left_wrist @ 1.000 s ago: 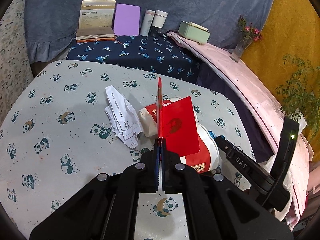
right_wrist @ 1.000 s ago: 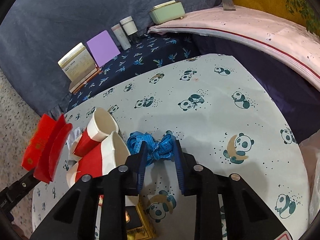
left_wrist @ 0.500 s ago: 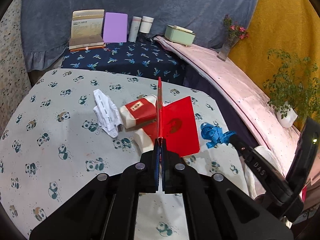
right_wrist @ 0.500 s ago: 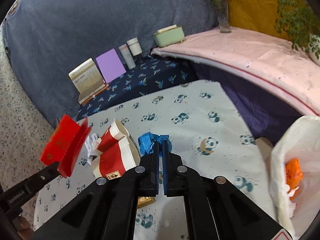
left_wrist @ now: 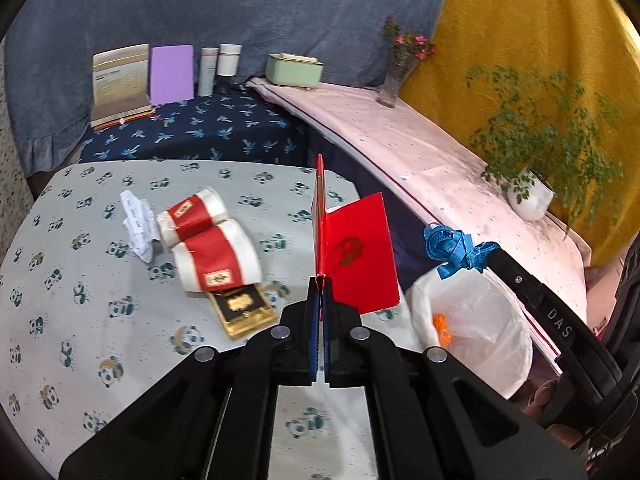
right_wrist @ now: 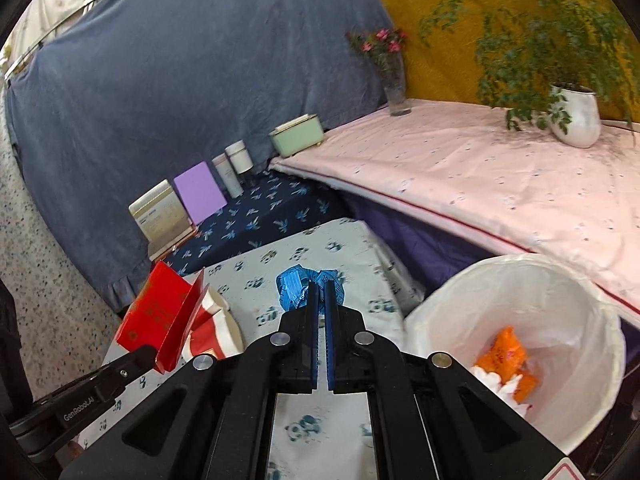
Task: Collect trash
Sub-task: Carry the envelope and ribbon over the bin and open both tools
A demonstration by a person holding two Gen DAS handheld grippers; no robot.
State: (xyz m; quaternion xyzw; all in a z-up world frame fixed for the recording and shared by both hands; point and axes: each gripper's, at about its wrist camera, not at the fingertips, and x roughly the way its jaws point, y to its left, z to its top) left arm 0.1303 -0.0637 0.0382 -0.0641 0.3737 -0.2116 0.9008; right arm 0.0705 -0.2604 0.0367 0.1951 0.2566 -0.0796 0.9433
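Note:
My left gripper (left_wrist: 320, 294) is shut on a red paper envelope (left_wrist: 358, 254) and holds it upright above the panda-print table (left_wrist: 80, 300); it also shows in the right wrist view (right_wrist: 160, 316). My right gripper (right_wrist: 319, 292) is shut on a crumpled blue wad (right_wrist: 294, 290), lifted off the table near the rim of the white-lined trash bin (right_wrist: 560, 300). In the left wrist view the blue wad (left_wrist: 452, 248) hangs above the bin (left_wrist: 500, 320). Two red-and-white paper cups (left_wrist: 212, 248), crumpled white paper (left_wrist: 138, 224) and a black-and-gold box (left_wrist: 242, 308) lie on the table.
The bin holds orange wrappers (right_wrist: 506, 354) and white tissue. At the back stand a booklet (left_wrist: 118, 80), a purple card (left_wrist: 171, 68), two bottles (left_wrist: 220, 66) and a green box (left_wrist: 294, 70). A pink-covered ledge (right_wrist: 500, 184) carries a flower vase (right_wrist: 394, 80) and a potted plant (right_wrist: 576, 114).
My right gripper closed on the blue wad, lifted it off the table and carried it right toward the bin. My left gripper pulled back and rose with the red envelope, uncovering the black-and-gold box.

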